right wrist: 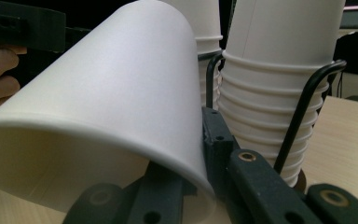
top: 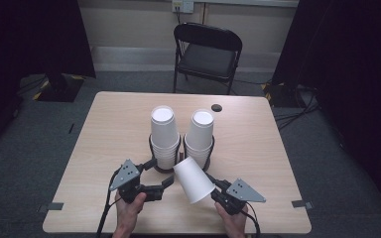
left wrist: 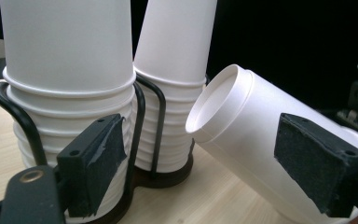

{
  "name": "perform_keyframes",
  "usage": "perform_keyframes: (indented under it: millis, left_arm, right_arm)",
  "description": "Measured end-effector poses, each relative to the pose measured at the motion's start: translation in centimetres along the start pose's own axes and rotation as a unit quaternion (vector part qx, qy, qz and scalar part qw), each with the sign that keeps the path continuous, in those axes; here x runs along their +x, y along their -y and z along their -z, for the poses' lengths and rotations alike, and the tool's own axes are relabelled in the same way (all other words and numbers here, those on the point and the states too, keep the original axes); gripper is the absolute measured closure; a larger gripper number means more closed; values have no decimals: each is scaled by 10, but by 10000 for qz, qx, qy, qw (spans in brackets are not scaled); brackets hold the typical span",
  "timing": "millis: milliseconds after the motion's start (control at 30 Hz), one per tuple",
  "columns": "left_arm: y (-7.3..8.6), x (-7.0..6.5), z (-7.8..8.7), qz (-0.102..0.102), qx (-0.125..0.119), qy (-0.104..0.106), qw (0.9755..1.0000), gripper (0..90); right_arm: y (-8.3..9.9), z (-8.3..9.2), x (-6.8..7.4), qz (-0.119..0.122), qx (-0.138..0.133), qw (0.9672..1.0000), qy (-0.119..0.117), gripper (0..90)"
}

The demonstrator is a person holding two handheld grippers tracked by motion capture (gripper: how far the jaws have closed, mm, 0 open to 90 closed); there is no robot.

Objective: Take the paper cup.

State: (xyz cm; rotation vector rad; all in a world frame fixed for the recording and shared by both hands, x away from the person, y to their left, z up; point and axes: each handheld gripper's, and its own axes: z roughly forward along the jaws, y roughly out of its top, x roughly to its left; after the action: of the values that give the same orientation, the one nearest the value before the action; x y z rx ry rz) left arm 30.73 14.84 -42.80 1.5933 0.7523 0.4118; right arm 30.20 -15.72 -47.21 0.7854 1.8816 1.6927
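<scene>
While the right gripper [top: 213, 192] stays out of the question of placement, it is clamped on the wall of a loose paper cup [top: 194, 180] near its mouth, one jaw inside and one outside as the right gripper view shows. This cup lies tilted, base uppermost, just in front of the black wire holder [top: 152, 146], which carries two stacks of inverted cups side by side. Its closed base points toward the right stack [top: 200, 135] and nearly touches that stack's lower rims; the left stack [top: 163, 134] stands just beside, on the holder's other ring.

The left gripper [top: 168, 181] sits in front of the holder with jaws apart, gripping nothing; its view shows one pad before the left stack and one before the loose cup.

The step in hand appears to be capping a stack. To do it well, the cup should be raised clear above the stack top, turned fully mouth-down, centred on the stack axis, then lowered straight. A light grip seems advisable, since the thin wall would likely dent. The open left gripper could steady the holder against tipping.
</scene>
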Motion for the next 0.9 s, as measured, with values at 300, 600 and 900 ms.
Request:
perform_keyframes:
  millis: [300, 600, 900]
  left_arm:
    - [1, -1, 0, -665, 240, -283, 9971, 160]
    - [5, -7, -2, -1207, 530, -213, 9910, 173]
    - [6, -12, -1, -1451, 543, 21, 9879, 155]
  right_arm:
    - [-5, -1, -8, -174, 660, 9976, -128, 859]
    - [-10, -3, -15, -318, 1051, 9936, -256, 859]
    - [-19, -5, -20, -309, 1424, 9874, -616, 859]
